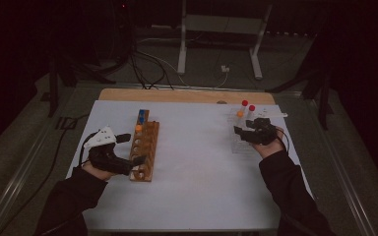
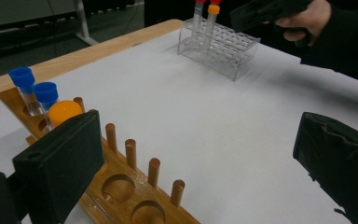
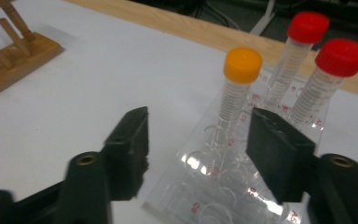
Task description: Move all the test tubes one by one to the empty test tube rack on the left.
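A wooden rack (image 1: 145, 147) (image 2: 126, 182) stands left of centre on the white sheet. It holds two blue-capped tubes (image 2: 32, 86) and one orange-capped tube (image 2: 64, 112) at its far end. My left gripper (image 1: 132, 149) (image 2: 196, 158) is open, its jaws wide apart, one beside the rack's near end. A clear plastic rack (image 1: 241, 140) (image 3: 223, 186) at the right holds an orange-capped tube (image 3: 240, 79) and two red-capped tubes (image 3: 303, 37) at its far end. My right gripper (image 1: 246, 129) (image 3: 200, 140) hovers open over the clear rack's near part, just short of the orange-capped tube, holding nothing.
The white sheet (image 1: 197, 167) covers a wooden table (image 1: 177, 95); its middle lies bare between the two racks. Past the table's far edge are cables and a metal stand's legs (image 1: 182, 59) on the floor. The wooden rack (image 3: 14, 51) has a row of upright pegs.
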